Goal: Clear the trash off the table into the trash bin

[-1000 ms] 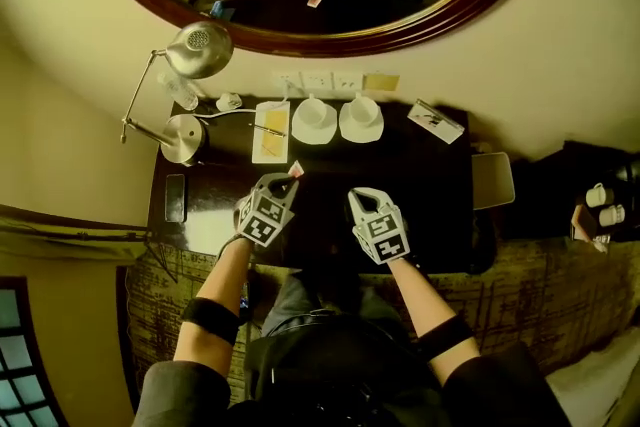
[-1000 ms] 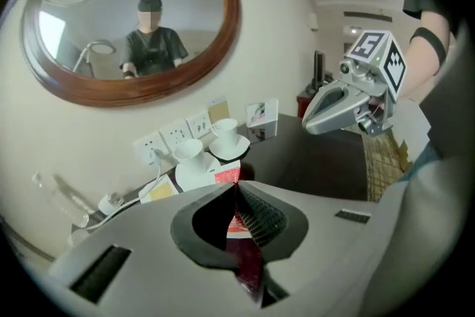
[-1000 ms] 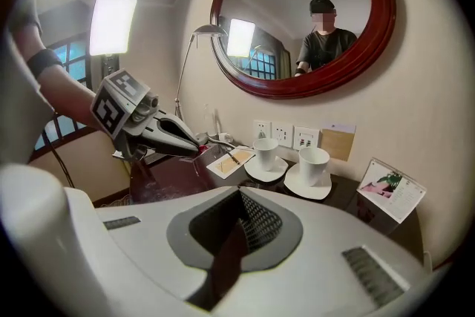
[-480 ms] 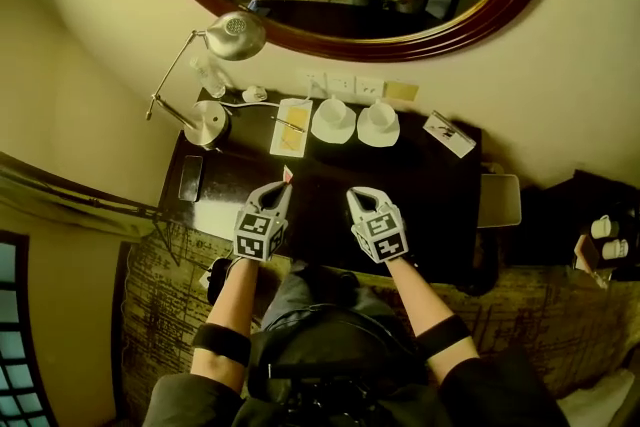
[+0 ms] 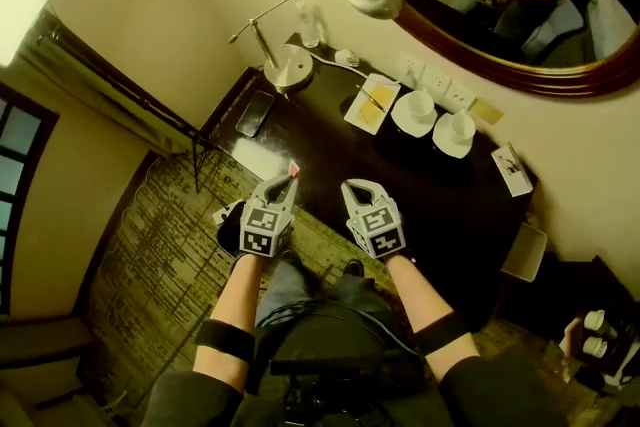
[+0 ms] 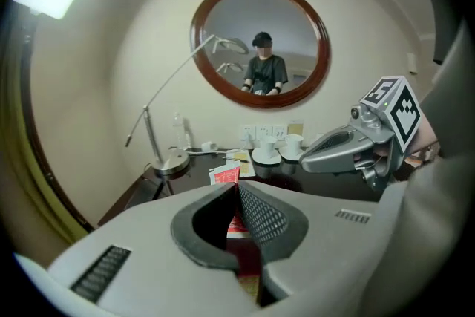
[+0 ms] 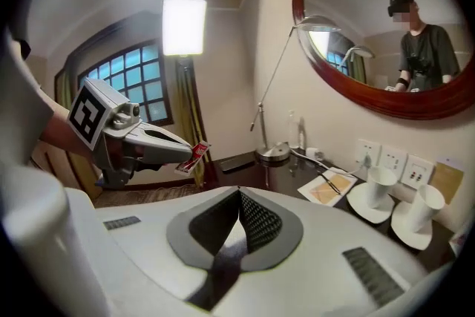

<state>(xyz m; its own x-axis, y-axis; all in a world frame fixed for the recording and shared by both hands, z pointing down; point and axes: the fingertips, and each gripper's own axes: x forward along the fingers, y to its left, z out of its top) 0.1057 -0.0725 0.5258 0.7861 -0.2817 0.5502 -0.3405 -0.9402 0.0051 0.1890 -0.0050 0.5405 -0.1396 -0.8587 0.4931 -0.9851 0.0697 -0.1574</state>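
Two grippers side by side at the centre of the head view, held in gloved hands and aimed toward the dark bench (image 5: pixel 440 205) running diagonally across the frame. Left gripper (image 5: pixel 289 179): fingers pinched narrow on a small red-and-white sachet (image 5: pixel 293 169), with the sachet's upper end poking out past the tips, at the bench's near edge in the head view. Same grip plain in the left gripper view, sachet (image 6: pixel 225 175) pressed between the closed pads. Right gripper (image 5: pixel 352 187): fingers closed together, nothing between them, just right of the left gripper and apart from it.

Farther up the bench, toward the upper middle of the frame: a desk lamp (image 5: pixel 288 67) with its round base beside a clear bottle (image 5: pixel 310 23), a dark phone (image 5: pixel 255 113) lying flat at the left end, a pale tray (image 5: pixel 371 104) with a yellow sheet, then two white cups on saucers (image 5: pixel 413 110) side by side. Oval wood-framed mirror (image 5: pixel 480 55) on the wall at upper right. Patterned carpet (image 5: pixel 170 245) at lower left.
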